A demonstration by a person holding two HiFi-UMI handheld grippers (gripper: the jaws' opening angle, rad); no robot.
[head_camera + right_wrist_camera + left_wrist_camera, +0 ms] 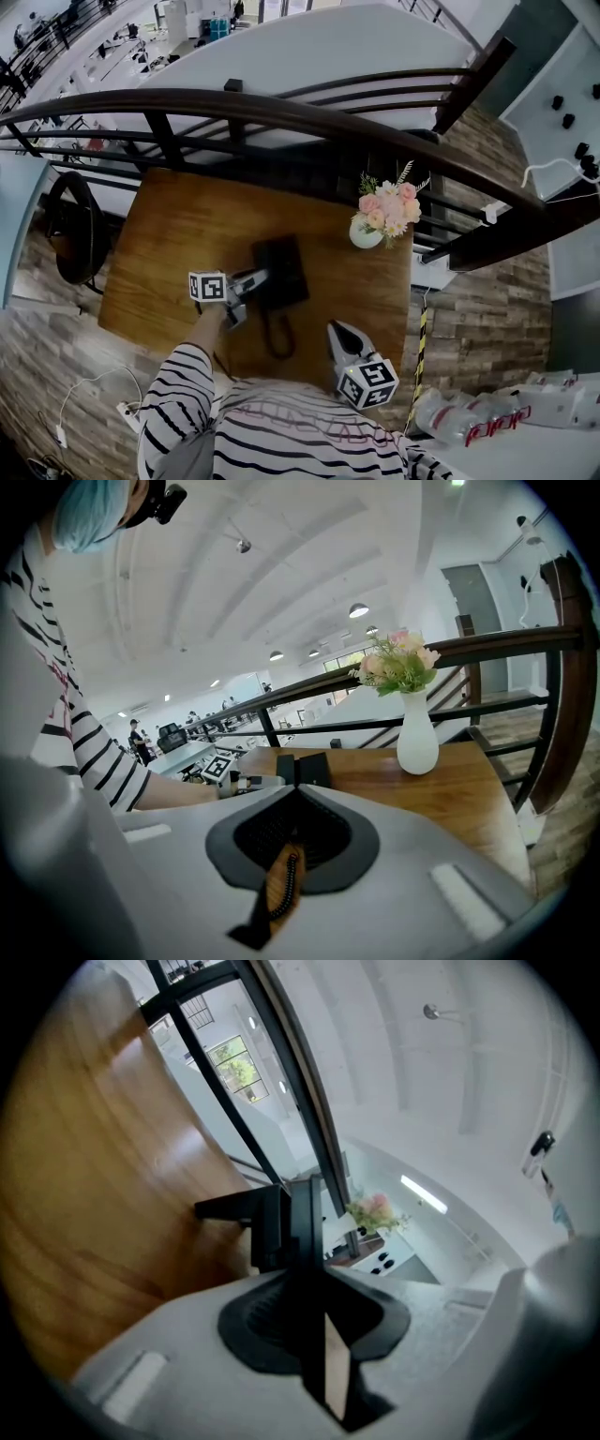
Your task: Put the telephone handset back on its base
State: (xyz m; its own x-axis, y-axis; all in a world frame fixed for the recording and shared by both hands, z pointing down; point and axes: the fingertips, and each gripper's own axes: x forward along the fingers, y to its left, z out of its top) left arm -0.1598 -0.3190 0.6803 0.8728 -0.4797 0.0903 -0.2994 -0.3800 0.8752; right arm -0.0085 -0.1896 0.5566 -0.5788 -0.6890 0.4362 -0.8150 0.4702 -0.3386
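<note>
The left gripper (255,281) is clamped on the black handset (302,1227), held edge-on at the left side of the base (289,267) on the wooden table (169,244); only the head view shows the base whole. The right gripper (293,787), jaws together and empty, sits apart near the coiled cord (284,888)

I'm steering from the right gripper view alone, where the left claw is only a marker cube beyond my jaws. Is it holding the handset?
Observer: Yes; the left gripper view shows the left claw shut on the black handset.
Operator: Where is that against the base?
Observer: In the head view the claw sits at the left edge of the telephone base; whether the handset is seated, I can't tell.
Operator: And the cord?
Observer: The cord trails from the base in a loop, just left of your right claw.
</note>
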